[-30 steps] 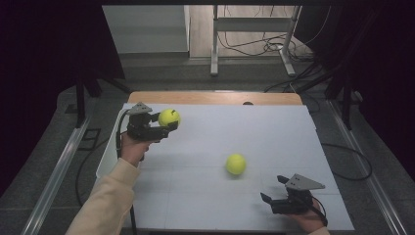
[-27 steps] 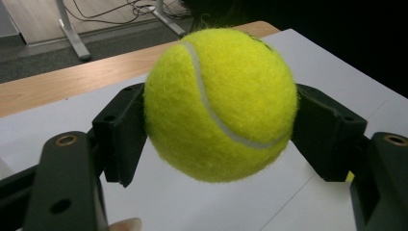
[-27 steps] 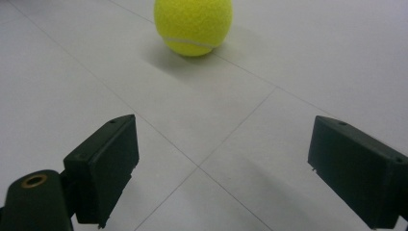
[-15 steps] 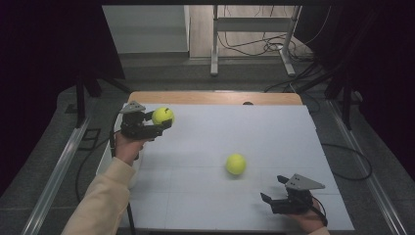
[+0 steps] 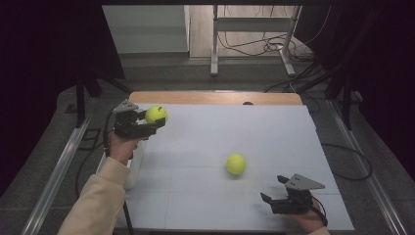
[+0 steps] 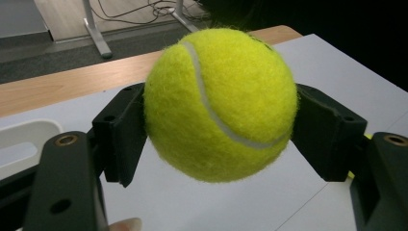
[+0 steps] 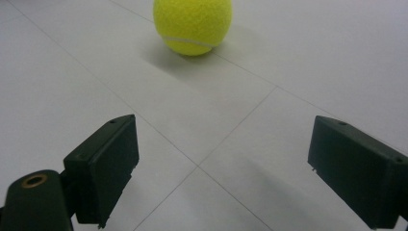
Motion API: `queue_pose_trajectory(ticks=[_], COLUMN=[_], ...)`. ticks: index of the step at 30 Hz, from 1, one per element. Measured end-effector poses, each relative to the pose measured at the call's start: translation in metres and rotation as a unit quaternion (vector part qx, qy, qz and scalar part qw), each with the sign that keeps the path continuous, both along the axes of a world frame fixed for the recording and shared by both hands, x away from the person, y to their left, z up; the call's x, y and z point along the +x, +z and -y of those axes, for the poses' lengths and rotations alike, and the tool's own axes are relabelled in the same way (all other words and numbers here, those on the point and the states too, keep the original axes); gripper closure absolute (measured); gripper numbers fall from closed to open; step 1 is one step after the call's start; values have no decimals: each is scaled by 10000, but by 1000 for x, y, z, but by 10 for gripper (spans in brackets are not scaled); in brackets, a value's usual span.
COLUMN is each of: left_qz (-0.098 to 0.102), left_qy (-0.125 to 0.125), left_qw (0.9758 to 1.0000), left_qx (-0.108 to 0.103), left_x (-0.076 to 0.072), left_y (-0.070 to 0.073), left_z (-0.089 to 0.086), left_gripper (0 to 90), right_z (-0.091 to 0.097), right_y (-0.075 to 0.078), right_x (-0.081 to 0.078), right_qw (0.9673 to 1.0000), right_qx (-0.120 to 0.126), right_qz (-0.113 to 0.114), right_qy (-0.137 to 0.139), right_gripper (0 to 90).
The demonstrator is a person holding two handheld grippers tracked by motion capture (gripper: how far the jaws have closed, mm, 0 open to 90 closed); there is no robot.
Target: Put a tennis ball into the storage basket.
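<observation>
Left hand-held gripper point(image 5: 151, 125) squeezing one tennis ball point(image 5: 156, 114) up in the air, over the far left corner of the counter point(image 5: 274, 127). Might slip out and bounce away. Right hand-held gripper point(image 5: 274, 190) wide open, near second ball point(image 5: 236, 164); could bump it rolling.

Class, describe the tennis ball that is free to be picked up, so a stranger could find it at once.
Start at the white table. The free tennis ball lies on it right of centre, ahead of the open right gripper. The other ball is clamped in the left gripper, off the surface.
</observation>
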State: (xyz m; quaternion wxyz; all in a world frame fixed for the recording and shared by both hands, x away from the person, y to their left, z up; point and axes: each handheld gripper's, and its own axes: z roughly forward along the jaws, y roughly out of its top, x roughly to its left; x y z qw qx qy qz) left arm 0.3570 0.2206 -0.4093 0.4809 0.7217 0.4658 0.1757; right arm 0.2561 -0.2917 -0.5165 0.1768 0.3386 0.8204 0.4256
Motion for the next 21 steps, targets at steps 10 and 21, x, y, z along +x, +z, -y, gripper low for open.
queue_pose_trajectory(ticks=[10,21], left_qz=[4,11], left_qy=[144,287], left_qw=[9999,9996], left_qx=[-8,-11], left_x=[0,1], left_y=[1,1], left_z=[-11,-20], left_gripper=[264,264], right_z=[0,0], right_y=[0,0], right_x=[0,0], right_qw=[10000,10000], right_qx=[-5,-1], right_qz=[0,-2], right_qy=[0,5], right_gripper=[108,108])
